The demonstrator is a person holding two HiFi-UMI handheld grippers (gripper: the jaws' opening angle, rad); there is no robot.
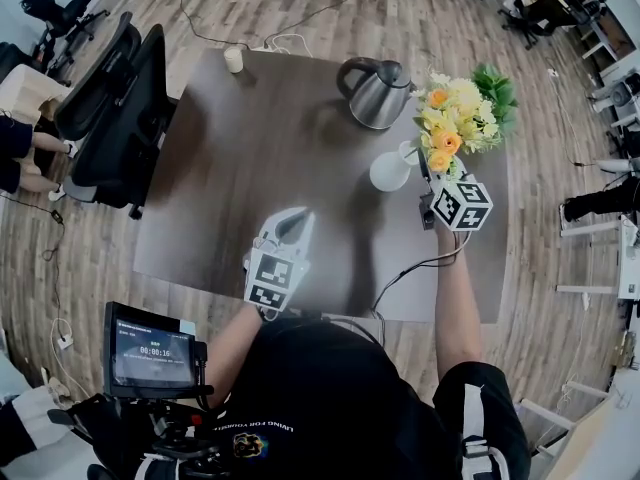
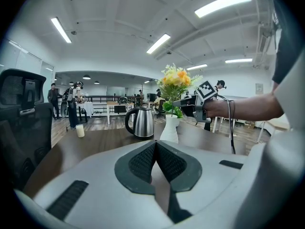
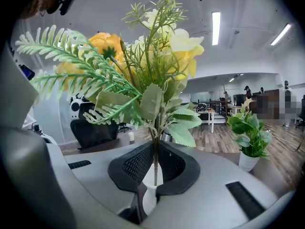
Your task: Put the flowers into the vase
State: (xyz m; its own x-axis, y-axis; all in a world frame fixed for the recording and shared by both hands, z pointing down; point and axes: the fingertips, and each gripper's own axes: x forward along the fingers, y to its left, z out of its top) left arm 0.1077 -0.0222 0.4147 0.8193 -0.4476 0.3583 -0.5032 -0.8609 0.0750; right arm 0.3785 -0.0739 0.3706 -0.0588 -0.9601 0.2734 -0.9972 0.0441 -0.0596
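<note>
My right gripper (image 1: 425, 183) is shut on the stems of a bunch of yellow and orange artificial flowers (image 1: 455, 123) with green fern leaves. It holds the bunch upright over the white vase (image 1: 390, 171), which stands on the dark table (image 1: 250, 158). In the right gripper view the stems (image 3: 154, 159) run down between the pads to the vase (image 3: 150, 187) just below. From the left gripper view the flowers (image 2: 176, 80) rise straight above the vase (image 2: 169, 128). I cannot tell whether the stem ends are inside its mouth. My left gripper (image 1: 300, 218) hovers near the table's front, shut and holding nothing.
A steel kettle (image 1: 375, 93) stands behind the vase and a small white cup (image 1: 233, 59) sits at the table's far left corner. A potted green plant (image 3: 248, 137) stands to the right of the vase. Black office chairs (image 1: 120, 108) crowd the table's left side.
</note>
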